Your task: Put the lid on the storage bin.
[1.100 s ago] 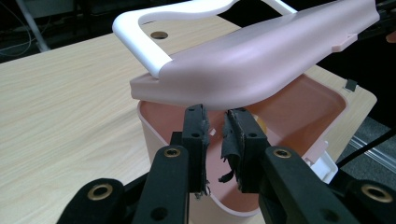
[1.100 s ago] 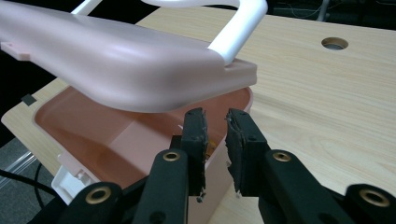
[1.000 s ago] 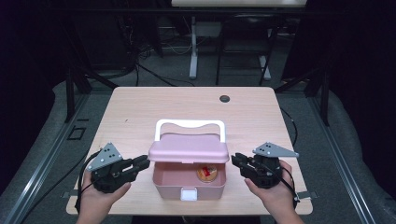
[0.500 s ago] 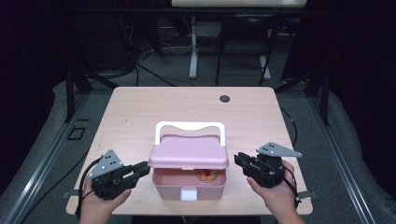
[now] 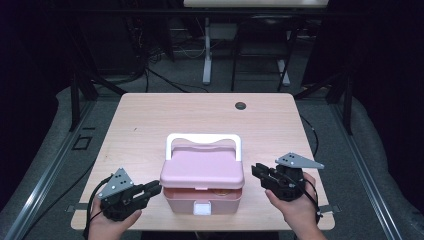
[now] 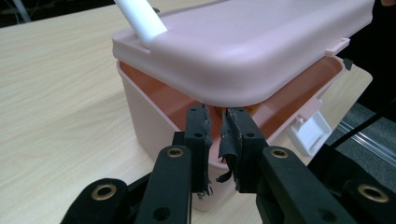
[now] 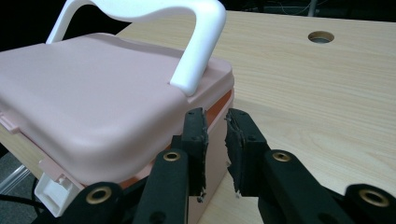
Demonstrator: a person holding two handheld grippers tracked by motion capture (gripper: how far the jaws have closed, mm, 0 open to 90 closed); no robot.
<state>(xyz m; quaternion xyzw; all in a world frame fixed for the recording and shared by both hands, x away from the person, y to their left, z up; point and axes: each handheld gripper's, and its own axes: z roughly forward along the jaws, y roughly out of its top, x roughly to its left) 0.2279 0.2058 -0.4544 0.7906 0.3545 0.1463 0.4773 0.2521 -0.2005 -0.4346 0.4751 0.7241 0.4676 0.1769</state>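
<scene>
Pale wooden desk [image 5: 150, 125], dark room behind. Pink plastic box [image 5: 202, 185] between my left tongs [image 5: 159, 188] and right tongs [image 5: 254, 171], both nearly pressed together and pinching nothing; white clasp faces me, length running tongs-to-tongs.

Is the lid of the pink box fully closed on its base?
No, the lid is raised at the front, leaving a gap above the rim of the pink box in the left gripper view.

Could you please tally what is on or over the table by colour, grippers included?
Pink: 1, the lunch box
White: 2, its handle and latch
Black: 2, the left gripper and right gripper
Total: 5
</scene>
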